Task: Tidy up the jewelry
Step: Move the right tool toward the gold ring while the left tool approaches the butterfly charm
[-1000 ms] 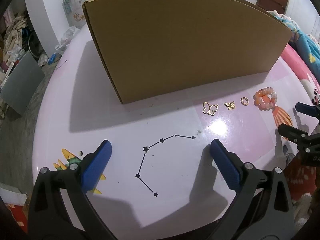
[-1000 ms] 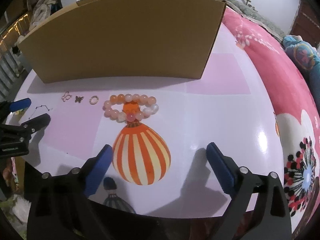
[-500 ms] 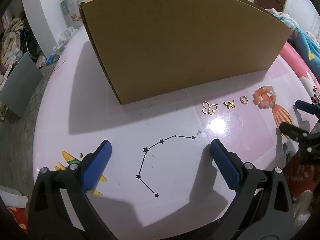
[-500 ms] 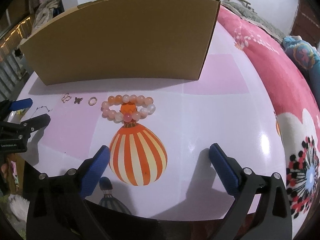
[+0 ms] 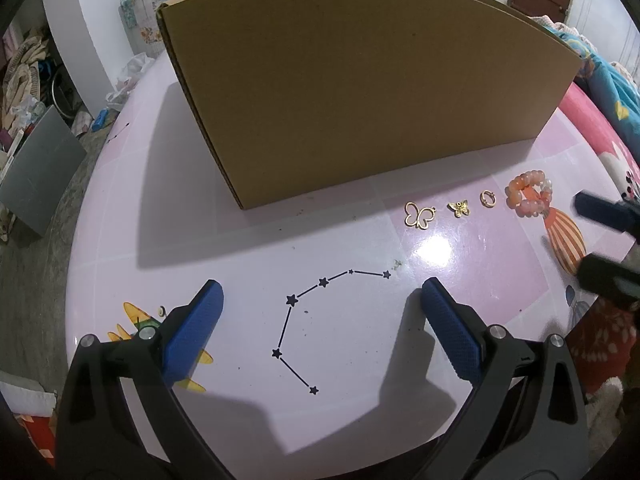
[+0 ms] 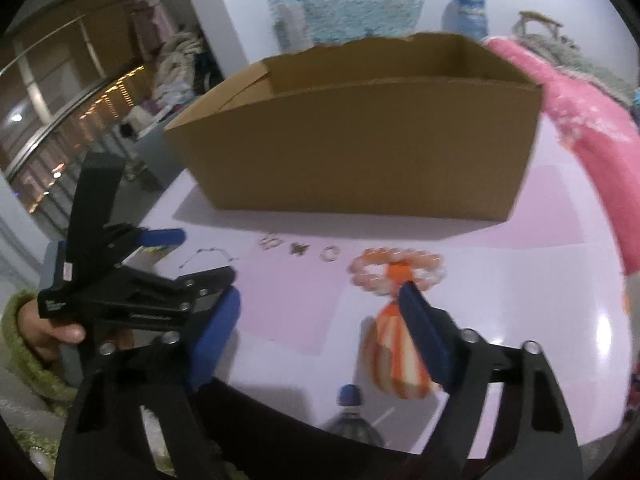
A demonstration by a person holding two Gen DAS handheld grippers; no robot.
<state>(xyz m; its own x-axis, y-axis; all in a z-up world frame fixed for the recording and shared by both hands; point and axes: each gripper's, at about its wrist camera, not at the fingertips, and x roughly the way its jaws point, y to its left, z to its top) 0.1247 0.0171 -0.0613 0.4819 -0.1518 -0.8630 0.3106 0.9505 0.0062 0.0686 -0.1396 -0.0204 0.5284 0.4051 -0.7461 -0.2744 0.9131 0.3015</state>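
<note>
The left claw (image 5: pixel 320 300) is held low over the desk (image 5: pixel 248 248) with its blue pads (image 5: pixel 452 332) spread wide apart and nothing between them; a printed star-and-line pattern (image 5: pixel 316 308) is framed between the pads. The right claw (image 6: pixel 320 316) is likewise held apart and empty, raised and tilted down toward the desk, its right pad tip seen just in front of the bead bracelet (image 6: pixel 396 270), contact not determinable because of blur. The bracelet is made of round peach, pink and pale beads looped in a ring, laid flat on the top of a printed orange-striped balloon (image 5: pixel 564 240). To its left, a small gold ring (image 5: pixel 487 198), a small solid gold butterfly charm (image 5: pixel 459 208) and a larger open-outline gold butterfly charm (image 5: pixel 418 215) are laid in a row, each apart from the next, all near the front wall of the cardboard box (image 5: pixel 360 100). The box is seen open at the top in the right wrist view, standing on the desk behind the jewelry. In that view the left claw is seen at the left edge, gripped by a hand (image 6: pixel 48 328) in a green knitted sleeve (image 6: pixel 20 360), with its fingers pointed rightward toward the charms. A pink patterned bed cover (image 6: pixel 580 128) is seen beyond the desk's right edge.
</note>
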